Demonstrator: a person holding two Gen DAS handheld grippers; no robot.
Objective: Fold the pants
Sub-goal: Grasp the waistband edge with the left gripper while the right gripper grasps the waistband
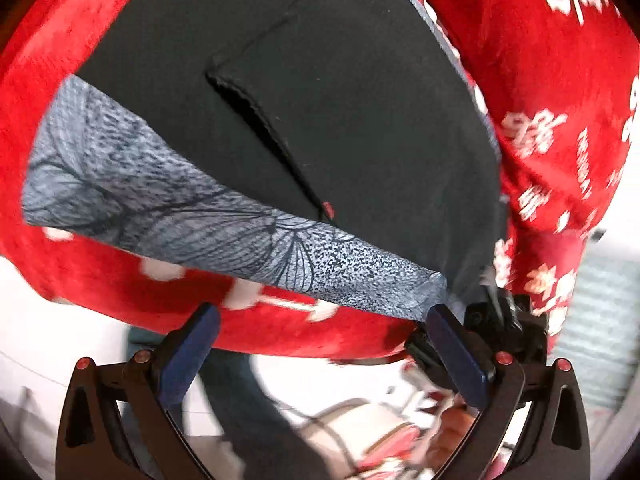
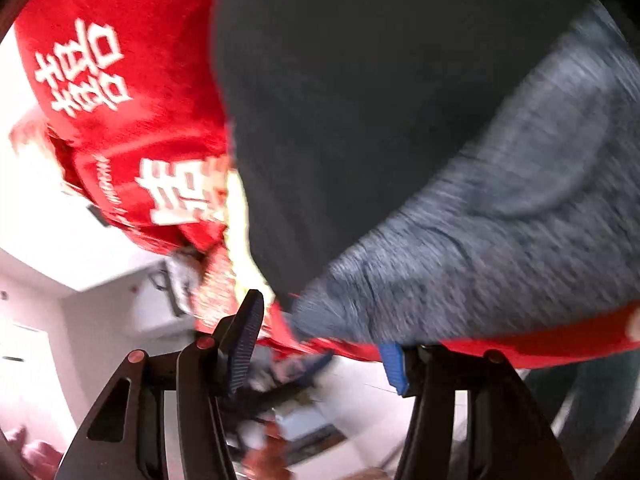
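Pants (image 1: 340, 120), black with a grey patterned waistband (image 1: 180, 216), are lying on a red blanket (image 1: 560, 80) just ahead of both grippers. Left gripper (image 1: 320, 320) is standing wide open, its fingers (image 1: 456, 352) gripping nothing, the waistband's corner just beyond its right finger. Right gripper (image 2: 320, 344) is standing about half open; whether cloth is between its fingers is too blurred to tell.
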